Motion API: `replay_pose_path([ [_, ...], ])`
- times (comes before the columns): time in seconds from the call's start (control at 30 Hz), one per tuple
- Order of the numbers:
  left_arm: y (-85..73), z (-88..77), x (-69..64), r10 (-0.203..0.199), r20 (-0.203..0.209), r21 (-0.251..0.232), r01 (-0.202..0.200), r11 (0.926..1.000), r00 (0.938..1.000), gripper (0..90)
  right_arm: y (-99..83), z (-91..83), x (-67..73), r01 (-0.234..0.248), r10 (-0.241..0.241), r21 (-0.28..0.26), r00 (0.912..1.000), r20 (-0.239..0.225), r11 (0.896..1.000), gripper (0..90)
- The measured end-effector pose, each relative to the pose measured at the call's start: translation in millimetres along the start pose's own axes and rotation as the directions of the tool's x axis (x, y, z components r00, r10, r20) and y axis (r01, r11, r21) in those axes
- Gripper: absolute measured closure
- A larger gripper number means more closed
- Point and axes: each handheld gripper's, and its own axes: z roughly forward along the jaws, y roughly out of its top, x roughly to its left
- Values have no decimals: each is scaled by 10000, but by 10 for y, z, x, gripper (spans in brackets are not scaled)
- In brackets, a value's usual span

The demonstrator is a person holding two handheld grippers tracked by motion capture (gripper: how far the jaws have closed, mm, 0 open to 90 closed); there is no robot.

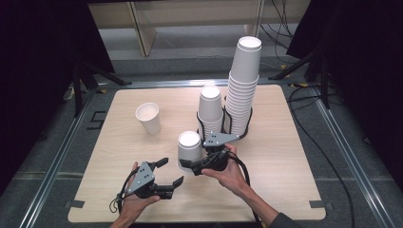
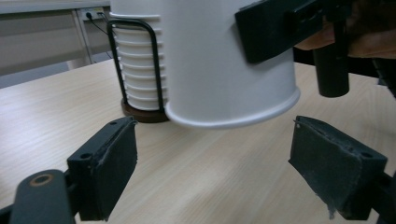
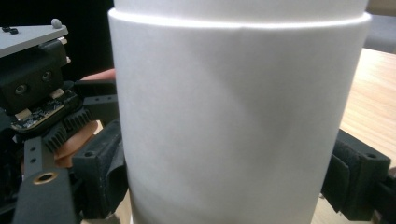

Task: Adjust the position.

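The right gripper (image 1: 190, 166) is closed on an upside-down white paper cup (image 1: 189, 151); in the right gripper view both black pads (image 3: 100, 179) press against the cup's wall (image 3: 229, 121), one on each side, and the wall fits fully between them. In the left gripper view the cup's rolled rim (image 2: 233, 120) hangs tilted and clear above the table surface (image 2: 196, 182), so the cup is carried, not resting. The left gripper (image 1: 172, 172) is empty: its jaws stand well apart with nothing between the pads (image 2: 114, 163), and it points toward the carried cup, which sits just beyond its fingertips without contact. On the high view the cup is near the middle of the wooden table (image 1: 285, 180), toward the person's side, directly in front of a black wire rack (image 1: 247, 124). The rack holds a short stack of inverted cups (image 1: 210, 110) and a tall stack (image 1: 243, 85), both close behind the right gripper. A single upright cup (image 1: 148, 118) stands apart at the left. Open tabletop lies to the left between that cup and the left gripper, and along the right side toward the table's right edge. The near edge of the table is close under both hands (image 1: 233, 173).
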Motion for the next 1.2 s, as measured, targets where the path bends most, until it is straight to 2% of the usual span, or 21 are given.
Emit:
replay_pose_path([
  [0.03,8,-14,-7,84,-147,276,-80,9996,9999,144,-1,13,7,20,-20,-55,10000,-5,10000,159],
  [0.17,11,-3,-10,-294,-93,103,295,9995,9995,144,0,47,58,99,-100,-103,9998,-145,9999,160],
  [0.2,10,9,-7,-383,25,-118,383,9992,9993,144,1,51,62,186,-187,-80,9997,-163,9998,160],
  [0.27,25,-4,-21,-362,-71,21,362,9993,9993,144,-3,69,79,226,-229,-144,9994,-240,9996,160],
  [0.37,31,5,-33,-357,41,90,356,9993,9994,143,-4,87,101,327,-333,-177,9989,-341,9993,162],
  [0.43,26,33,-48,-560,187,-149,562,9983,9983,140,-7,106,113,349,-361,-250,9982,-487,9991,162],
  [0.5,36,36,-59,-455,75,96,454,9989,9989,113,-3,110,142,448,-453,-128,9981,-420,9989,163],
  [0.53,35,43,-58,-389,91,94,389,9992,9992,91,-5,125,160,344,-354,-158,9973,-646,9993,163],
  [0.57,31,56,-67,-529,59,89,529,9986,9986,79,-1,123,162,525,-533,-167,9973,-510,9985,163],
  [0.6,29,60,-66,-582,32,115,581,9982,9983,65,-8,147,184,360,-381,-276,9962,-786,9990,163],
  [0.63,30,63,-62,-615,40,130,614,9980,9981,49,-1,138,190,647,-658,-226,9964,-539,9976,164],
  [0.67,31,65,-60,-664,51,133,663,9977,9978,40,-4,156,205,599,-624,-361,9955,-716,9975,163],
  [0.7,30,71,-62,-807,77,70,807,9967,9967,34,-5,157,221,518,-538,-264,9953,-805,9983,164],
  [0.8,34,73,-51,-976,70,82,975,9952,9952,16,-6,174,253,623,-641,-246,9946,-821,9978,164],
  [0.83,30,81,-47,-988,117,-4,988,9951,9950,11,-9,172,282,416,-425,-118,9955,-848,9991,164],
  [0.9,24,95,-41,-1090,215,-93,1092,9940,9938,10,-13,197,291,458,-485,-288,9935,-1030,9985,164],
  [0.93,29,84,-44,-1125,132,108,1123,9936,9936,8,-15,201,299,445,-468,-246,9933,-1061,9987,164],
  [0.97,27,88,-44,-1083,146,125,1081,9941,9940,2,-16,199,308,493,-506,-164,9943,-940,9987,164],
  [1.03,27,90,-47,-1045,192,101,1043,9945,9943,13,-14,213,302,789,-813,-262,9907,-1092,9965,164],
  [1.17,27,86,-53,-1066,221,64,1065,9943,9941,30,-10,199,315,803,-811,-118,9916,-1006,9967,161],
  [1.2,30,87,-49,-921,245,10,921,9958,9955,33,-9,196,316,835,-842,-109,9914,-1003,9964,160],
])
